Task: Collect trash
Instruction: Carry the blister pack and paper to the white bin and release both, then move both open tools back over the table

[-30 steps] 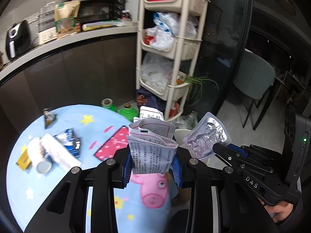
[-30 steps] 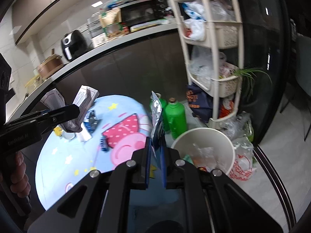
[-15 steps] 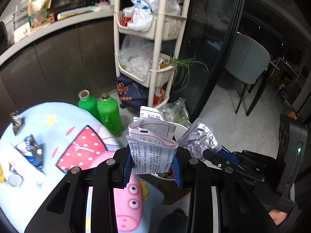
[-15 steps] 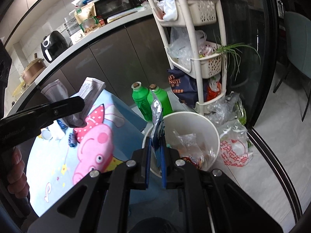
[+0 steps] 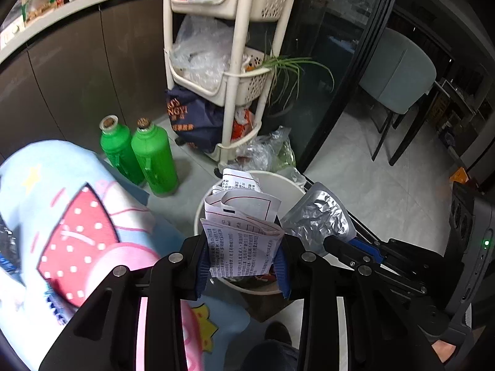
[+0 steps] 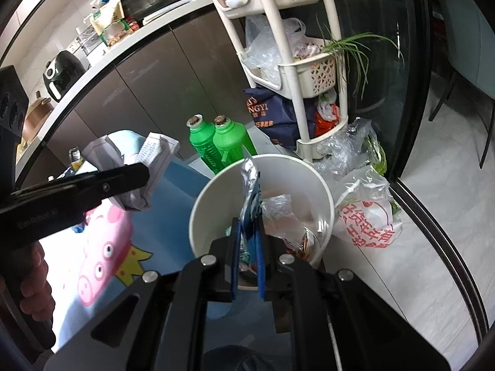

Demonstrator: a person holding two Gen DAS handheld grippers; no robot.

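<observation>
Left claw [image 5: 243, 266] clamps folded paper [image 5: 244, 241], right claw [image 6: 249, 247] clamps foil wrapper [image 6: 250, 179], above bin [image 6: 204, 204].

Left tongs [image 5: 243, 262] clamping folded leaflet [image 5: 244, 247], white bin [image 5: 278, 182] beneath, foil pouch [image 5: 318, 216] alongside

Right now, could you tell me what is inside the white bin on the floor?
The white bin holds crumpled clear plastic and some red-printed wrapping. The right gripper and its foil pouch cover the rest, so the bottom cannot be seen.
</observation>
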